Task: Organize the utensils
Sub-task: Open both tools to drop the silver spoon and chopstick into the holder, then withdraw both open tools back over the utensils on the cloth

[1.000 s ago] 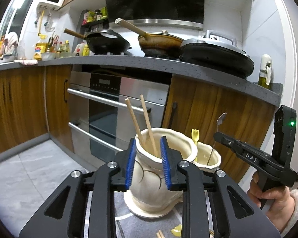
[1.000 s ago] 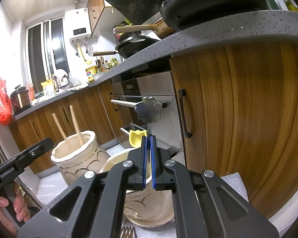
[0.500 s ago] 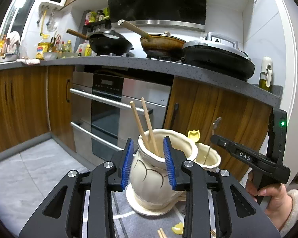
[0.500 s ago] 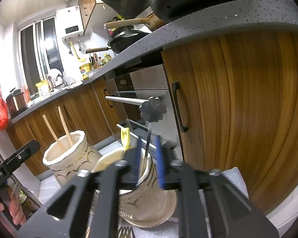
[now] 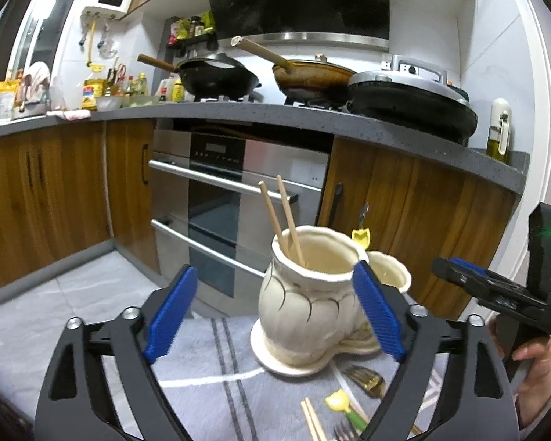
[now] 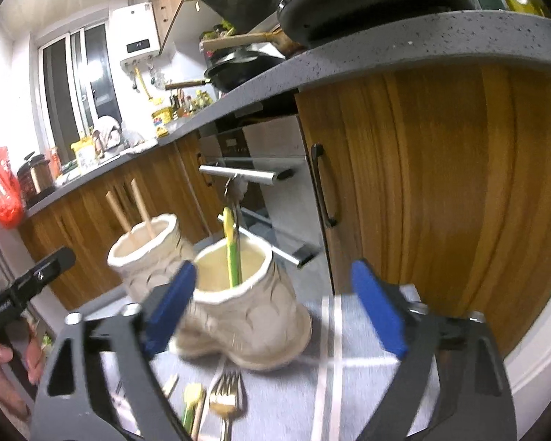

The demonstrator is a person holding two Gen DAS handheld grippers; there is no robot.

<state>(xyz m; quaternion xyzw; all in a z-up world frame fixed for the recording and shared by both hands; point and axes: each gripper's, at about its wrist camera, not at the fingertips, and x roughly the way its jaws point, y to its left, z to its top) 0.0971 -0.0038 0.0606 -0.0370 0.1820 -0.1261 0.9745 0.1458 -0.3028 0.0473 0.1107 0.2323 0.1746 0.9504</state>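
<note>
Both tools are spread wide and hold nothing. The left tool (image 5: 272,312) has its blue ribbed pads (image 5: 170,312) far apart; the right-hand pad sits in front of the holder's side, though whether it touches I cannot tell. The right tool (image 6: 275,308) is just as wide, its left pad close against the rim of the nearer jar.

On the grey striped cloth (image 5: 209,360) covering the surface, close below the tools, lie the loose pieces: a gold fork (image 6: 226,398) with tines pointing toward the jars, a small yellow tulip-ended utensil (image 5: 339,402) on a green stem, and a pair of wooden chopsticks (image 5: 312,419), partly hidden by the tool arms.

Just beyond them stands the cream ceramic holder (image 5: 305,308), two glossy bulbous jars joined on one flat base, with dark curved lines scored into the glaze and wavy rims. The left jar carries two pale wooden chopsticks (image 5: 283,217) leaning leftward. The right jar (image 6: 238,301) holds a yellow-and-green utensil (image 6: 231,250) and a metal one with a flower-shaped end (image 6: 235,191), both standing nearly upright.

Behind are the steel oven (image 5: 231,191), wood-grain cabinets, and the speckled grey counter with pans.
</note>
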